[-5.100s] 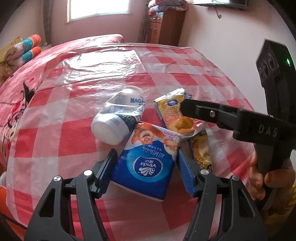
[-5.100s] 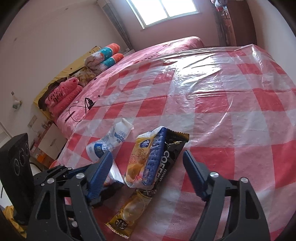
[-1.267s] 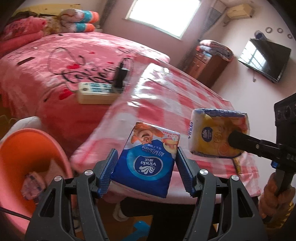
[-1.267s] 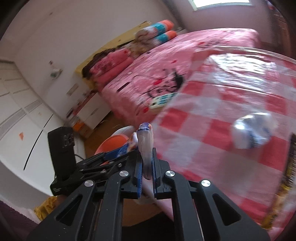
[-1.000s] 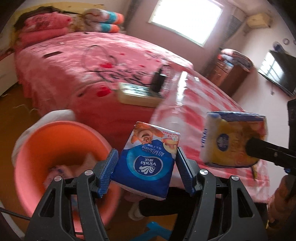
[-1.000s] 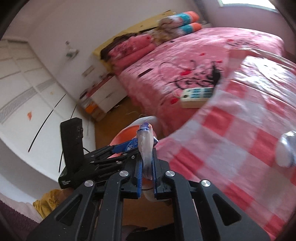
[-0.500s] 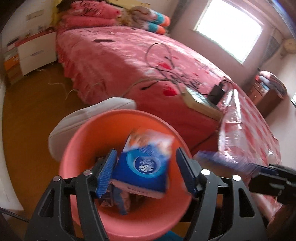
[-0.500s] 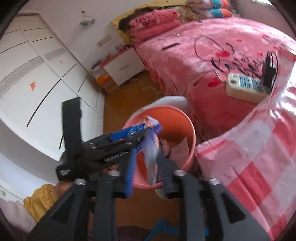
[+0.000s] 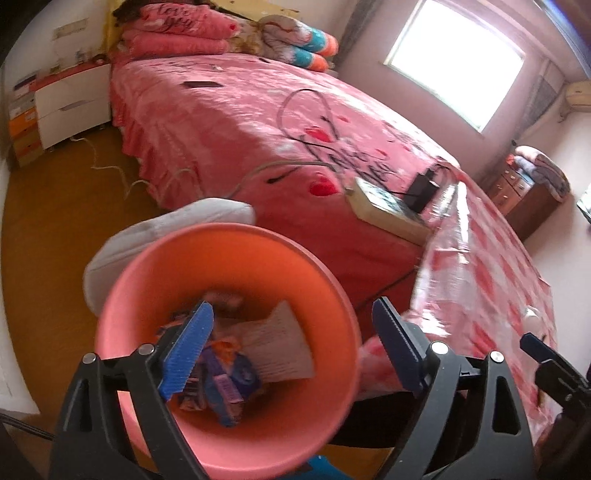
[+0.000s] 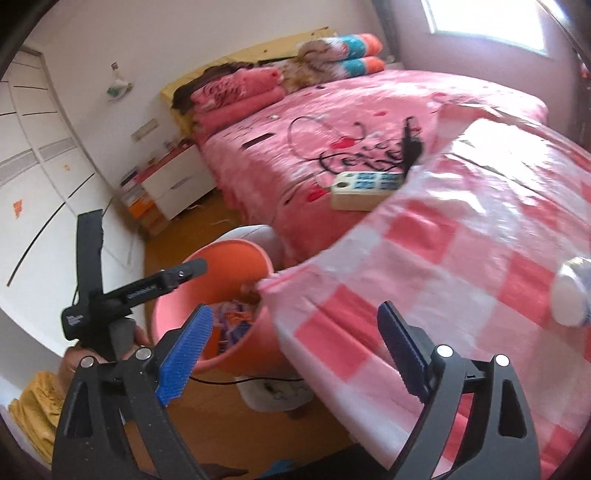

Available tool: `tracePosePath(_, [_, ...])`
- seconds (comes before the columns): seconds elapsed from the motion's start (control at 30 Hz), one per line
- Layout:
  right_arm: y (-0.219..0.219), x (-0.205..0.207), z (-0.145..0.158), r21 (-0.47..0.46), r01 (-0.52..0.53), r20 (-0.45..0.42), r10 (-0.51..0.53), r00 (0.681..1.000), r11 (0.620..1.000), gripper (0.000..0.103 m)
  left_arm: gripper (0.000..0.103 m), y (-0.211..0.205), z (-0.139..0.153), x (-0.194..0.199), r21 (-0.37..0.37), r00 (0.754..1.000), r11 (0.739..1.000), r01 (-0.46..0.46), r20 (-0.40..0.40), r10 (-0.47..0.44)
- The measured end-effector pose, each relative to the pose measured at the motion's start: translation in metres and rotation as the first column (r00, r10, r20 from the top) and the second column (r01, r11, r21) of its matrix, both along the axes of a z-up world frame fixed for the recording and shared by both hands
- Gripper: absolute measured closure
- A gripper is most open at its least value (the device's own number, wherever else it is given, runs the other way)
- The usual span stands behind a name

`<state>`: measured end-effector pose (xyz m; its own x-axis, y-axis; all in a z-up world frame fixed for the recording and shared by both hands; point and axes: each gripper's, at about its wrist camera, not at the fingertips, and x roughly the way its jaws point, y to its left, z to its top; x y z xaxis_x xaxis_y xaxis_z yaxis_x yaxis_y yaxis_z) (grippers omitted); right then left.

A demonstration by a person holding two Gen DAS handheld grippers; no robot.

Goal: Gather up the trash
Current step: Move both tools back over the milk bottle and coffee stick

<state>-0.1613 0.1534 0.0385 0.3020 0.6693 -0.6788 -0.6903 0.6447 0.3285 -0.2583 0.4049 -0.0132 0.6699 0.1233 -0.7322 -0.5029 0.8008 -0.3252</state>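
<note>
Both claws gape empty, the left claw (image 9: pixel 291 347) over the round orange plastic bin (image 9: pixel 236 243), while the squashed white plastic bottle (image 10: pixel 572 291) lies on the checked tabletop (image 10: pixel 461 258) nearer the right claw (image 10: pixel 295 354).

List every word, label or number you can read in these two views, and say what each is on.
"Love you", in dark script, on the folded pink blanket at the head of the bed.
Dark script on the pink bedspread: partly covered, seems to begin "Love", rest unreadable.
White lettering on the left gripper's arm: too blurred.
Print on the wrappers in the orange bin: too blurred.
Markings on the power strip: too small.
</note>
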Motion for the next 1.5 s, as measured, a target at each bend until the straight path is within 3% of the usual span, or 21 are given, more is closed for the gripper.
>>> tracePosePath(0.13, [-0.018,-0.001,-0.002,-0.002,0.033,0.031,-0.033,0.999,0.999,0.010,0.014,-0.023,0.010,0.007,0.012,0.998,0.999,0.051,0.047,-0.051])
tracePosePath(0.27, [-0.035,0.000,-0.001,0.018,0.064,0.045,-0.065,0.997,0.998,0.010,0.014,-0.050,0.022,0.013,0.075,0.987,0.991,0.110,0.107,-0.117])
tracePosePath(0.4, [-0.053,0.001,0.005,0.065,0.097,0.072,-0.101,0.992,0.993,0.011,0.014,-0.070,0.029,0.018,0.071,0.970,0.984,0.161,0.171,-0.171])
tracePosePath(0.53, [-0.075,0.001,0.014,0.127,0.137,0.138,-0.155,0.978,0.982,0.008,0.014,-0.092,0.036,0.020,0.104,0.945,0.974,0.202,0.240,-0.221])
tracePosePath(0.67, [-0.092,0.000,0.023,0.161,0.167,0.219,-0.201,0.955,0.973,0.006,0.014,-0.112,0.043,0.025,0.144,0.929,0.959,0.243,0.251,-0.273])
tracePosePath(0.77, [-0.104,0.004,0.025,0.189,0.176,0.234,-0.219,0.947,0.966,0.005,0.014,-0.129,0.049,0.030,0.192,0.918,0.942,0.277,0.238,-0.318])
tracePosePath(0.97, [-0.127,0.009,0.027,0.209,0.216,0.250,-0.266,0.931,0.954,0.005,0.014,-0.168,0.059,0.042,0.307,0.909,0.885,0.349,0.119,-0.400])
tracePosePath(1.2, [-0.151,0.011,0.028,0.245,0.241,0.249,-0.301,0.921,0.939,0.005,0.014,-0.189,0.050,0.056,0.262,0.902,0.873,0.412,0.021,-0.432])
tracePosePath(1.5, [-0.179,0.013,0.025,0.268,0.245,0.256,-0.314,0.914,0.932,0.005,0.014,-0.220,0.048,0.069,0.283,0.879,0.838,0.467,-0.045,-0.475])
